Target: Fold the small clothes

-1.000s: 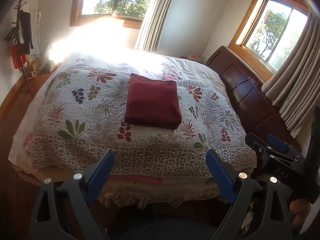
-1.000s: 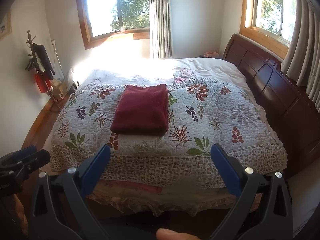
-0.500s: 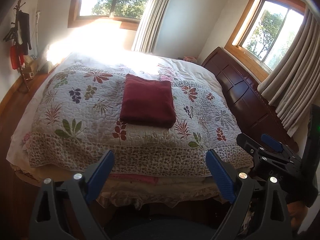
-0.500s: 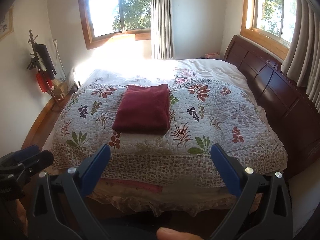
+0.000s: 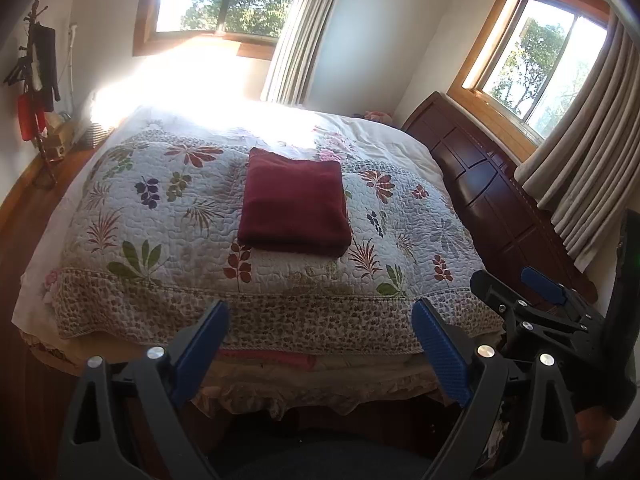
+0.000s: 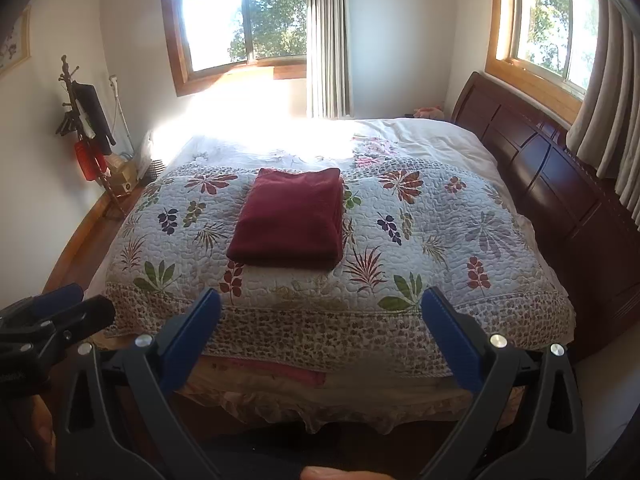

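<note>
A dark red garment (image 5: 295,203) (image 6: 289,219) lies folded into a neat rectangle on the floral quilt (image 5: 192,248) (image 6: 432,236) of the bed. My left gripper (image 5: 320,344) is open and empty, held back from the foot of the bed, well short of the garment. My right gripper (image 6: 320,328) is likewise open and empty in front of the bed's near edge. The right gripper (image 5: 536,300) also shows at the right of the left wrist view, and the left gripper (image 6: 44,320) at the left of the right wrist view.
A dark wooden headboard (image 6: 560,184) runs along the bed's right side under a curtained window (image 6: 560,28). A coat stand (image 6: 84,120) with hanging items stands by the left wall. Wooden floor (image 5: 24,216) lies left of the bed. A fingertip (image 6: 340,474) shows at the bottom edge.
Both grippers have drawn back and tilted slightly, so the bed and garment sit a little farther and higher in view. The garment has not moved; both grippers stay open.
</note>
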